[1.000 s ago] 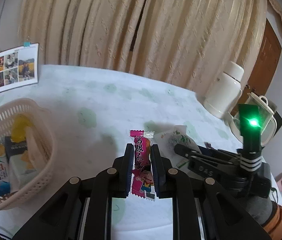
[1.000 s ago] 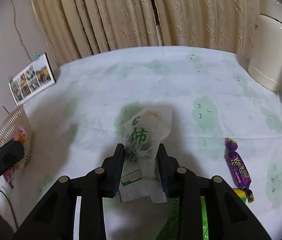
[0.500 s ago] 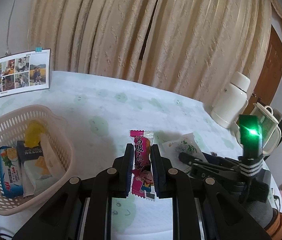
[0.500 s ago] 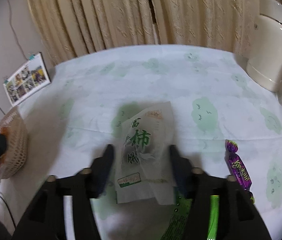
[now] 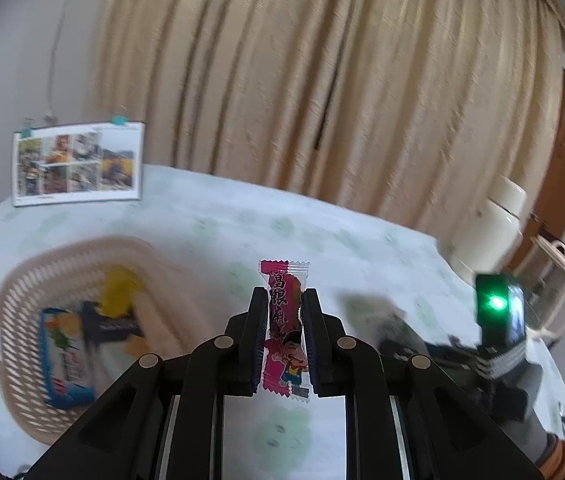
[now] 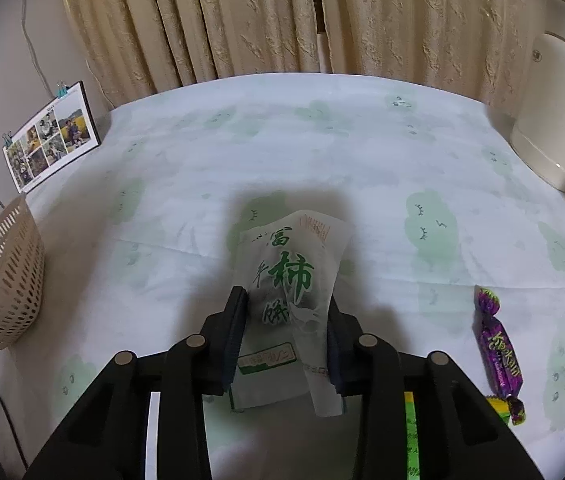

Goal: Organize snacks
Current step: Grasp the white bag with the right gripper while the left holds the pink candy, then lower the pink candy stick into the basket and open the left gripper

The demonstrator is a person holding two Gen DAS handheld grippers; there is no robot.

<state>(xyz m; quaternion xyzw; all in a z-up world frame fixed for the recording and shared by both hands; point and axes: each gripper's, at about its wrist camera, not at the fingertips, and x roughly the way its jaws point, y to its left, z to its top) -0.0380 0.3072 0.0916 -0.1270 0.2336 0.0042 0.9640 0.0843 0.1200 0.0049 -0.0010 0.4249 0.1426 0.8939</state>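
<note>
Left tongs (image 5: 281, 320) are clamped narrow on a pink candy packet (image 5: 285, 332), held upright by its middle so both crimped ends stick free; that grip keeps it from swinging while it is carried. It hangs above the bench (image 5: 242, 232), right of the basket (image 5: 14, 320), not yet over the rim. The left wrist view is smeared, so I read this as mid-transfer toward the basket.

The basket holds a blue packet (image 5: 64, 364), a dark packet and something yellow; there is room left, as I judge it.

Right tongs (image 6: 284, 320) sit around a white packet with green lettering (image 6: 290, 280). The pads touch or nearly touch its sides, and the packet's far end looks raised off the cloth. I cannot tell whether the squeeze is firm; the packet is wide and soft, so it may slip or crumple.

A purple candy (image 6: 496, 344) lies flat on the bench to the right, untouched, well apart from the basket (image 6: 6, 272) at far left. A white thermos (image 6: 550, 120) stands at the back right, clear of the path.

My read: pink packet goes in first, white packet next, purple one last.
</note>
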